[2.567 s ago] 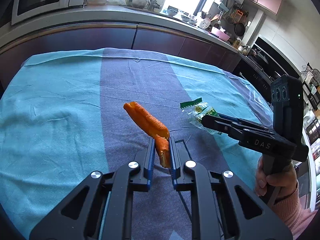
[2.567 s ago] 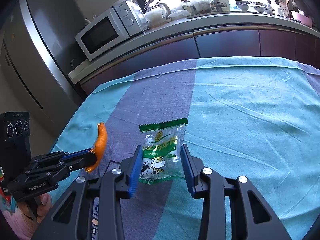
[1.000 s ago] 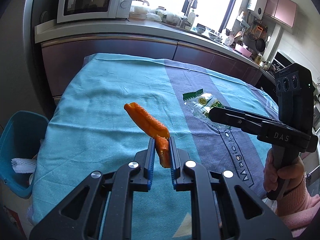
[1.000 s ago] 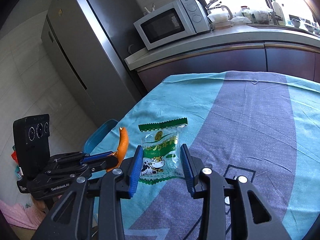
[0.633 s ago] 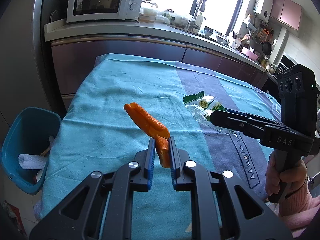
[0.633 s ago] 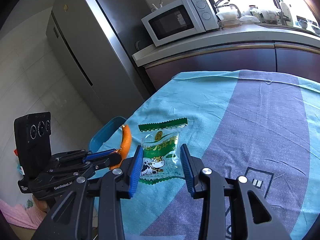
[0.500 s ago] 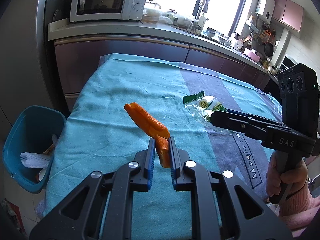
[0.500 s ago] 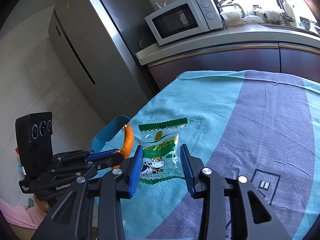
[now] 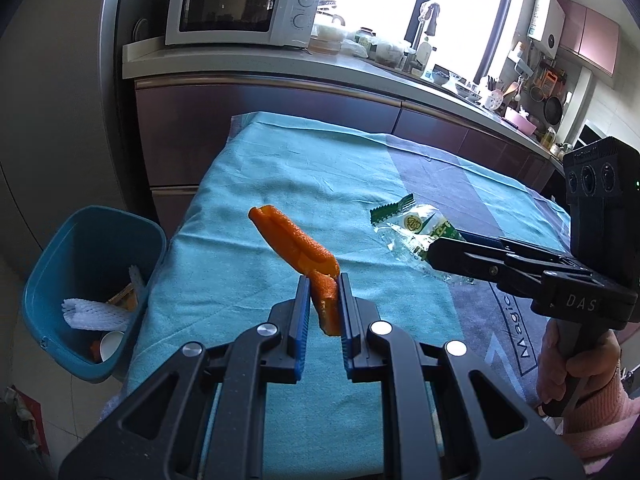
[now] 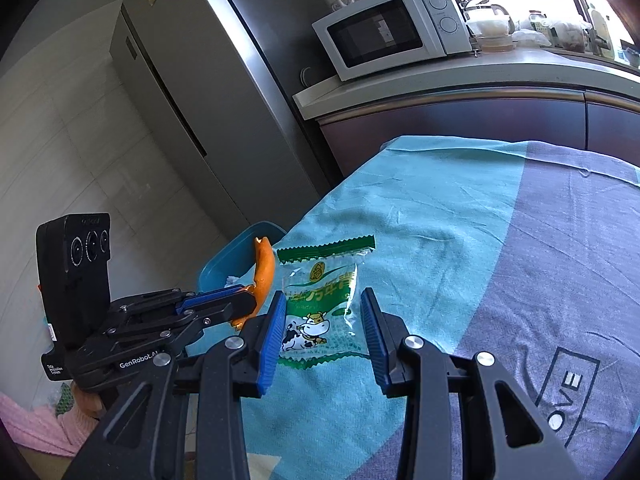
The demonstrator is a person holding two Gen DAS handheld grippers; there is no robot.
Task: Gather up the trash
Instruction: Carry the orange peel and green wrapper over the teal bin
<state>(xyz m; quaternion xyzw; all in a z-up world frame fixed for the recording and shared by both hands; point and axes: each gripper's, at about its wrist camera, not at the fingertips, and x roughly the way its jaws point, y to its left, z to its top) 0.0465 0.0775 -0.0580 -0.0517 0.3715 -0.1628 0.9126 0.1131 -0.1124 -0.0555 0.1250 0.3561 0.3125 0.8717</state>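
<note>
Left gripper (image 9: 324, 304) clamped one orange peel (image 9: 298, 246); right gripper (image 10: 322, 332) half open, held one wrapper (image 10: 320, 304); one blue bin (image 9: 52, 280) left.

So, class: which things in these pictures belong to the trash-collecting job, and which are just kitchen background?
Part of the job:
orange peel in the left tongs
snack wrapper in the right tongs
blue bin

Just background:
microwave
fridge
tablecloth
</note>
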